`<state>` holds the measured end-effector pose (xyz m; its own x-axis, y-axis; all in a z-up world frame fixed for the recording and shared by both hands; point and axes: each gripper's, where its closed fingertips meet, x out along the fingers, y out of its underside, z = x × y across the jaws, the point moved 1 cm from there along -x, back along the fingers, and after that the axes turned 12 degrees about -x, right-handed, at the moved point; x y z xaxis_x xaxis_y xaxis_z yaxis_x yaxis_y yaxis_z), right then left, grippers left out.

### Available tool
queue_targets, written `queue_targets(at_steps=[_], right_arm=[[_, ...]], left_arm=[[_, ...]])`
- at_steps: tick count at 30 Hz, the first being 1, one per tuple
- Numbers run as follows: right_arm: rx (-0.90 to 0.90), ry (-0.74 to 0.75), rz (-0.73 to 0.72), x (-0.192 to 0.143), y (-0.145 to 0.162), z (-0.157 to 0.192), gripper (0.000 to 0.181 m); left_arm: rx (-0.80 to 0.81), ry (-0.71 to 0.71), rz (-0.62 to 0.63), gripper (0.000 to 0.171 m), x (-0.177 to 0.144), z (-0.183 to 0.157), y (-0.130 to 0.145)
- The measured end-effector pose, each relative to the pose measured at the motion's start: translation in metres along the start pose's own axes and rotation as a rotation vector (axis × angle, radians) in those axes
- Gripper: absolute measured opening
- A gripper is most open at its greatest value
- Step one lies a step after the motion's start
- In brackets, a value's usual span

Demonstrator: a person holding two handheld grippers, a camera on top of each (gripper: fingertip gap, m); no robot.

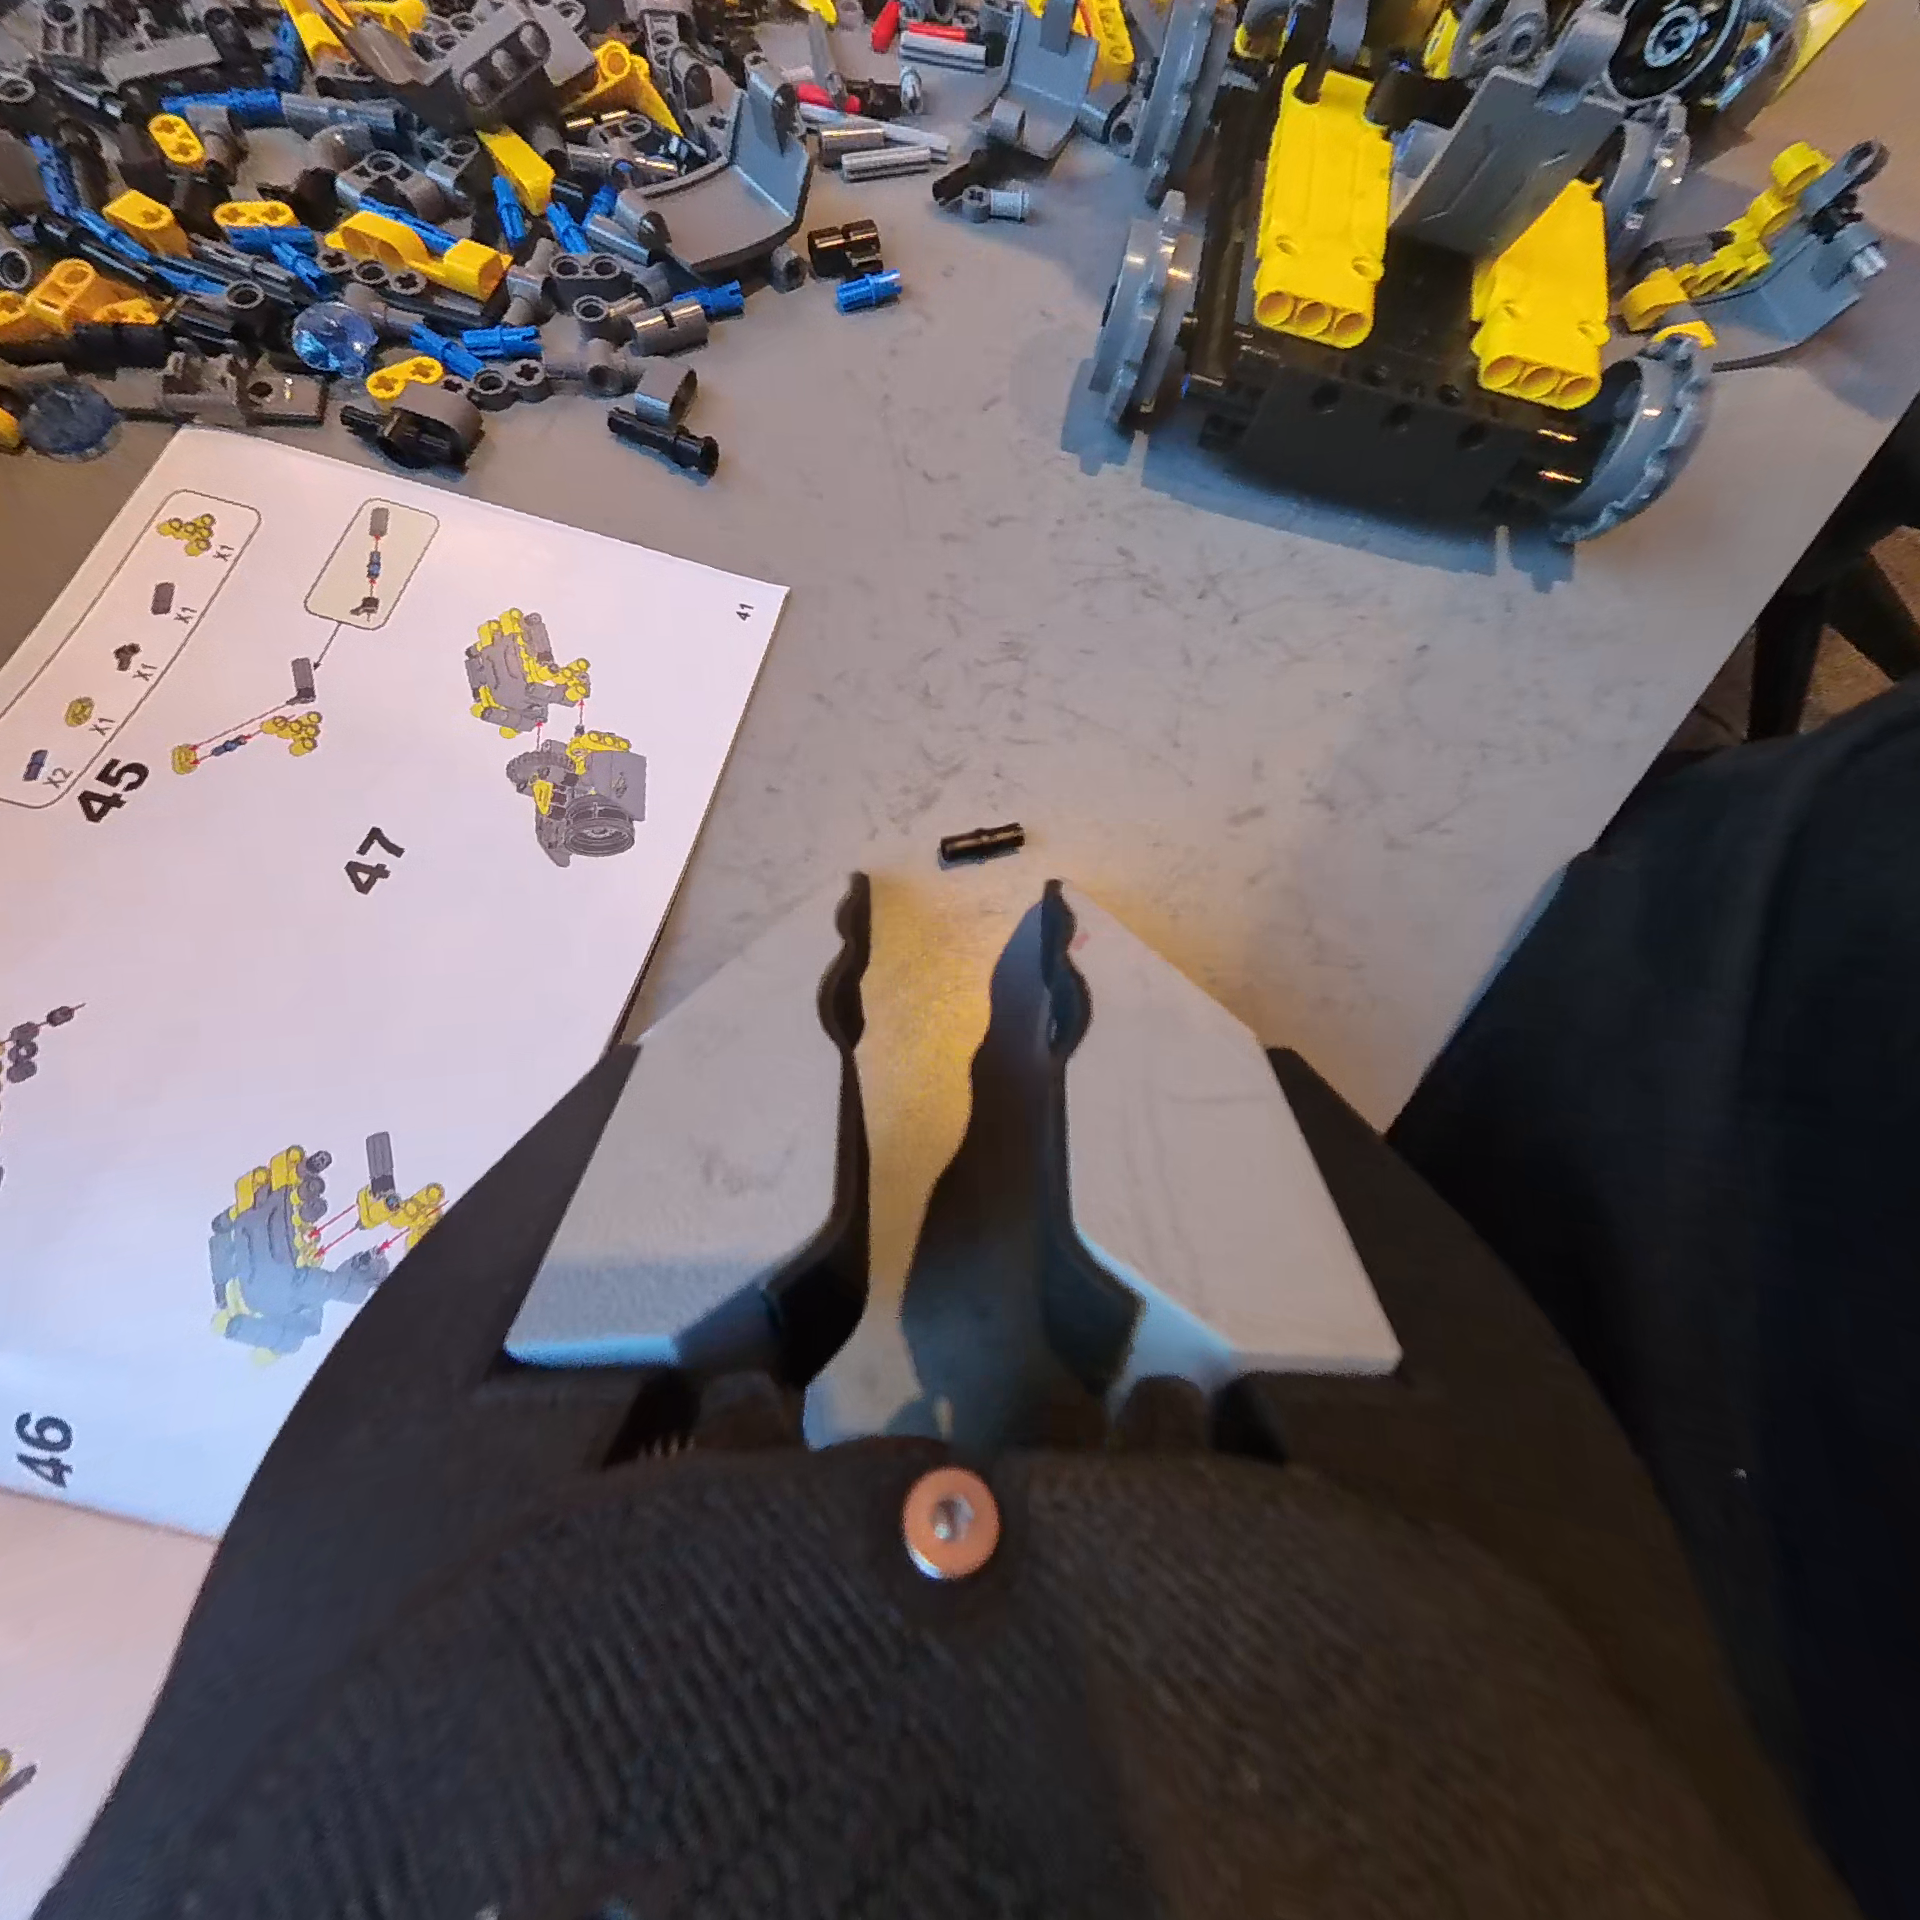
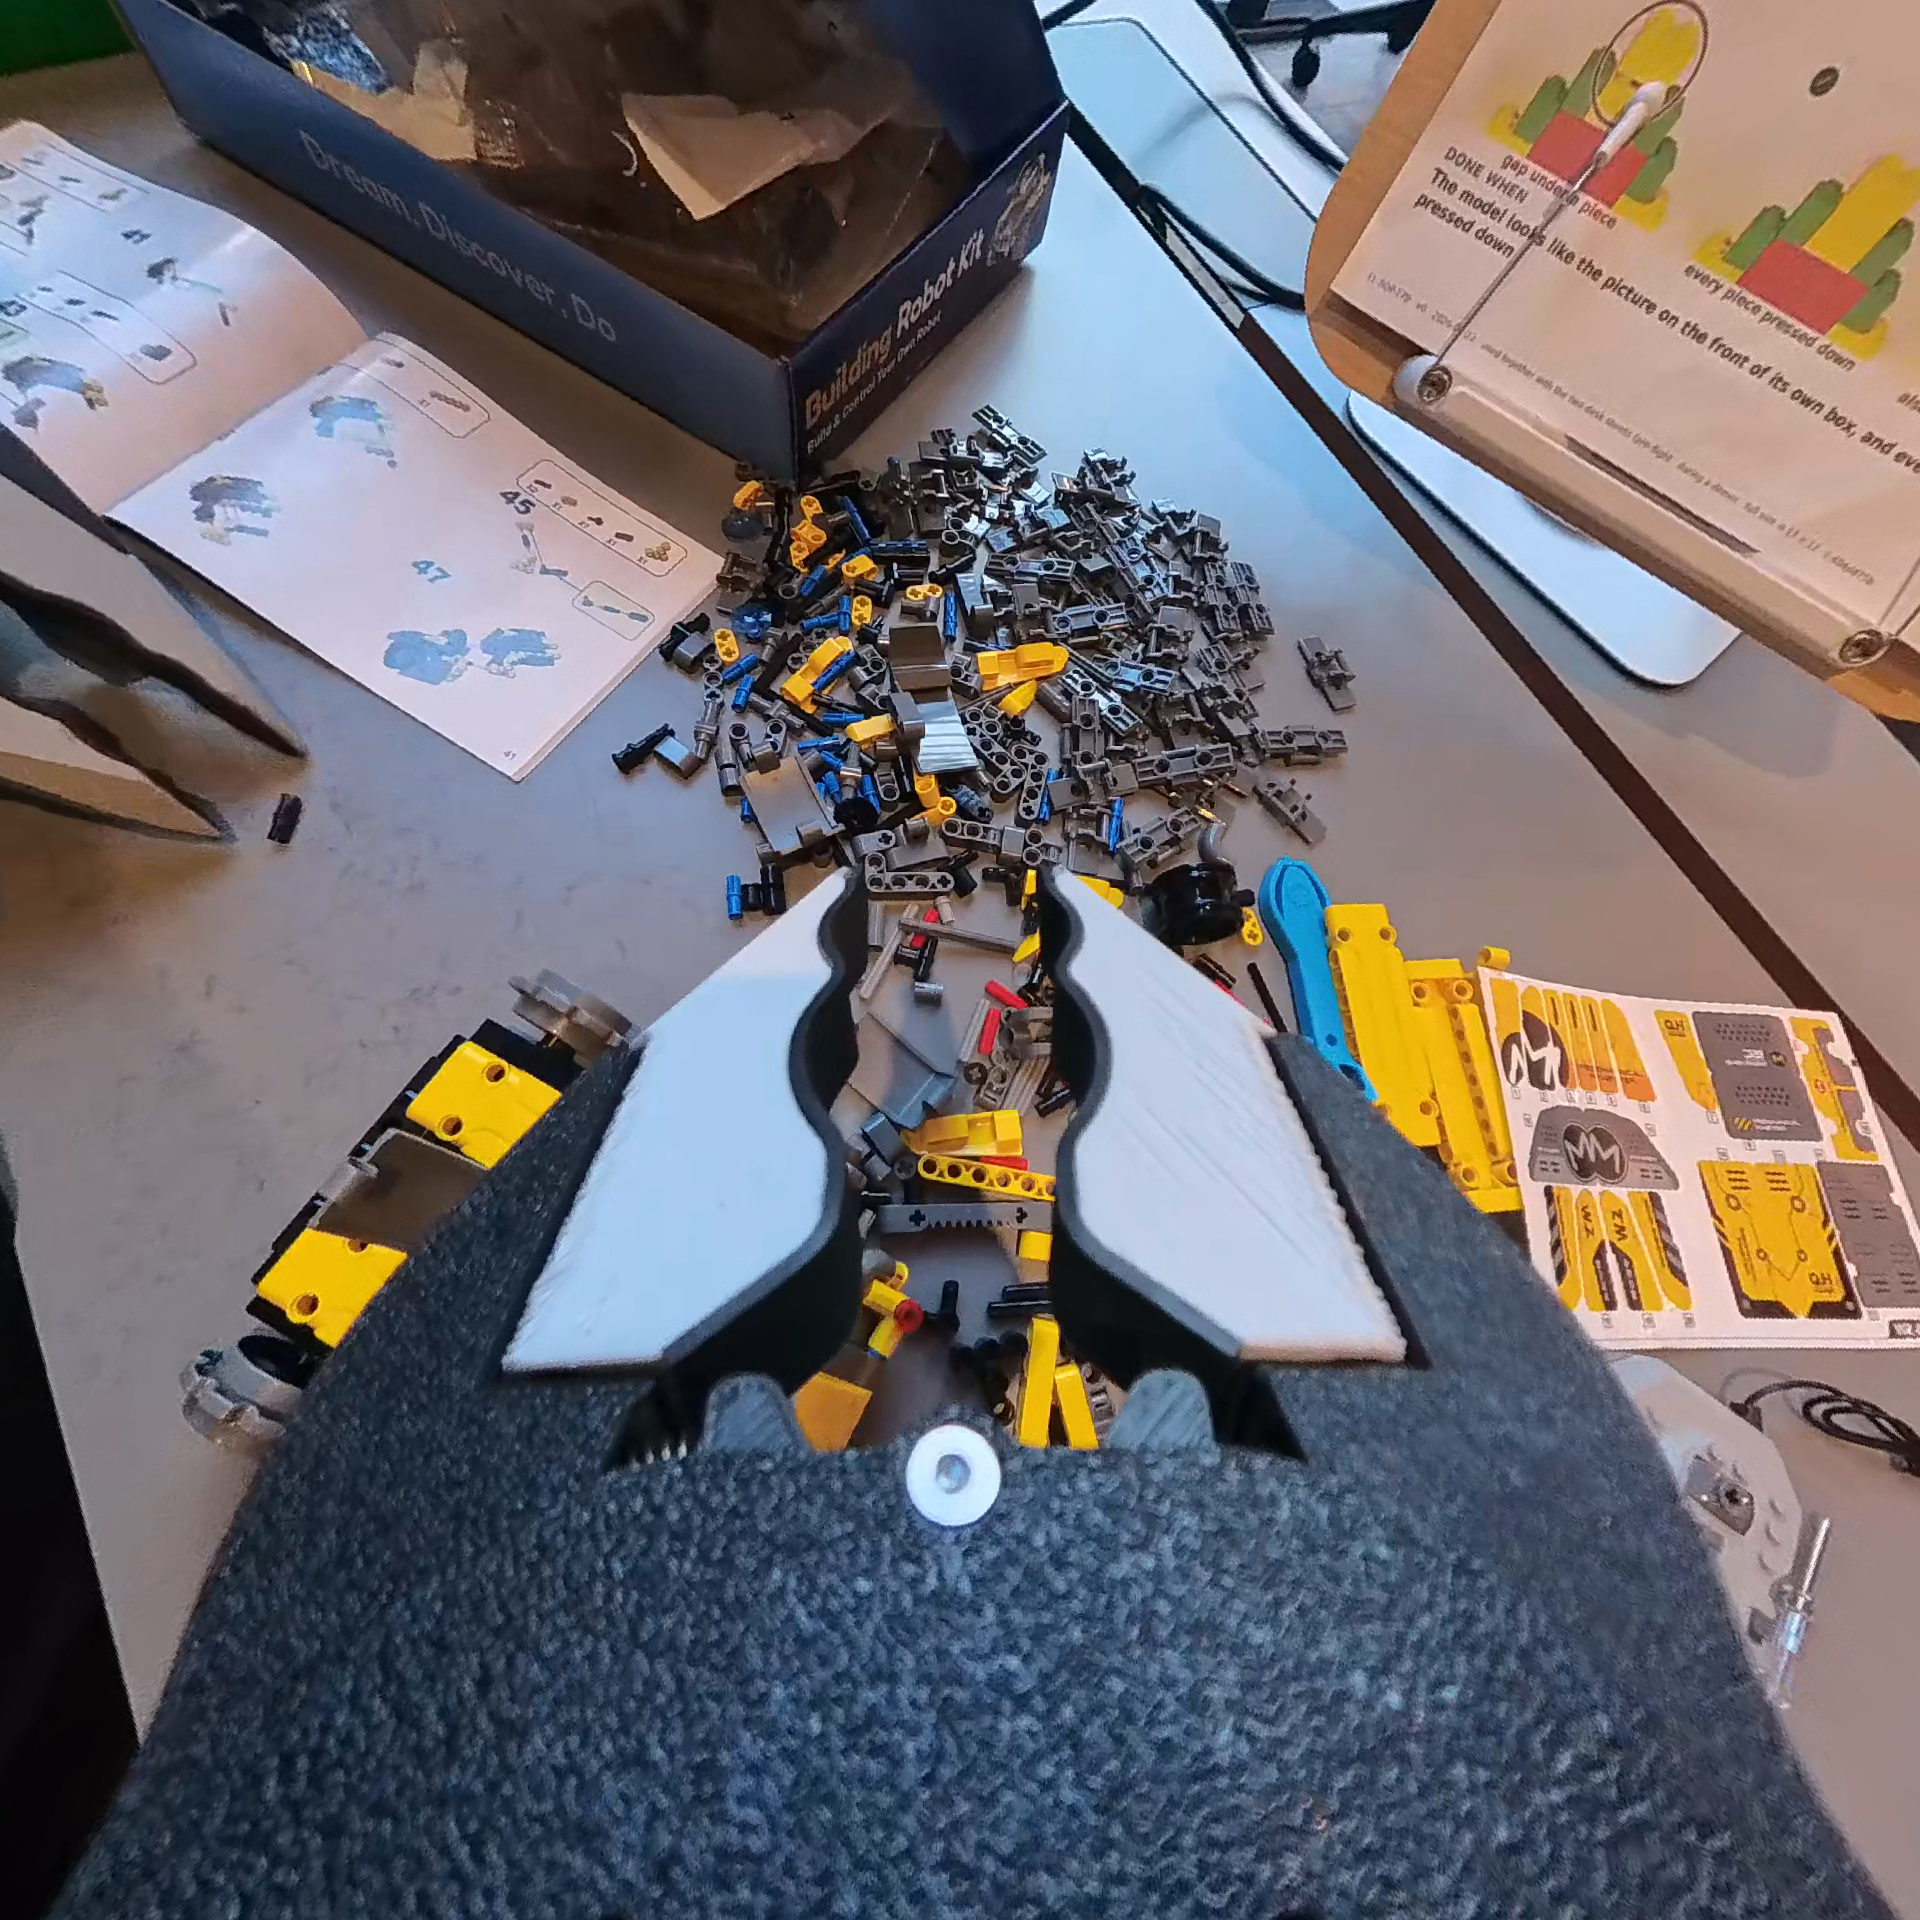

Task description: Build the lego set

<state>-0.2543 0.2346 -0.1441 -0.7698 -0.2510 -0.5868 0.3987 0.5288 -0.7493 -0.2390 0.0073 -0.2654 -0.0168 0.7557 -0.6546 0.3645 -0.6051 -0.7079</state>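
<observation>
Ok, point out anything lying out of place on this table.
One small black pin lies alone on the bare grey table, far from the pile of loose pieces, just ahead of the open left gripper. The open right gripper hangs over the pile. Nothing else stands out.

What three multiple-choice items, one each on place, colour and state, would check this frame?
1. Where does the small black pin lie?
A. On the grey table just ahead of the left gripper
B. On the open booklet
C. Inside the box

2. What colour is the long-handled tool beside the sticker sheet?
A. Red
B. Blue
C. Green

3. How does the right gripper stand?
A. Shut on a beam
B. Shut, empty
C. Open, over the loose parts pile

Key: A, the pin rests on bare table off the fingertips; B, its handle is plainly blue; C, parts show through the gap between the fingers.
</observation>
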Motion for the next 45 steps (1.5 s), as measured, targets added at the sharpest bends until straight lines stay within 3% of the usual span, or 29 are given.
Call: queue_targets(at_steps=[12, 17, 22, 28, 32, 36, 40, 45], right_arm=[[0.011, -0.094, 0.094, 0.022, 0.02, -0.006, 0.027], [-0.044, -0.195, 0.223, 0.051, 0.035, -0.004, 0.022], [-0.123, -0.437, 0.333, 0.086, 0.038, 0.021, 0.021], [-0.211, -0.501, 0.435, 0.125, 0.043, 0.03, 0.02], [-0.232, -0.415, 0.479, 0.129, 0.045, 0.01, 0.009], [-0.188, -0.458, 0.422, 0.119, 0.031, 0.012, 0.01], [-0.192, -0.545, 0.464, 0.11, 0.048, 0.032, 0.01], [-0.194, -0.545, 0.488, 0.107, 0.062, 0.039, 0.01]], left_arm=[[-0.009, -0.002, -0.027, 0.039, -0.004, 0.003, 0.001], [-0.021, 0.014, -0.033, 0.039, -0.004, 0.002, 0.0], [-0.022, 0.016, -0.036, 0.038, -0.004, 0.003, 0.0], [-0.037, 0.033, -0.041, 0.038, -0.005, 0.002, -0.001], [-0.041, 0.042, -0.043, 0.038, -0.005, 0.002, -0.001], [-0.043, 0.05, -0.043, 0.038, -0.005, 0.001, -0.001], [-0.05, 0.056, -0.045, 0.038, -0.006, 0.001, -0.001], [-0.055, 0.056, -0.046, 0.038, -0.006, 0.002, -0.002]])
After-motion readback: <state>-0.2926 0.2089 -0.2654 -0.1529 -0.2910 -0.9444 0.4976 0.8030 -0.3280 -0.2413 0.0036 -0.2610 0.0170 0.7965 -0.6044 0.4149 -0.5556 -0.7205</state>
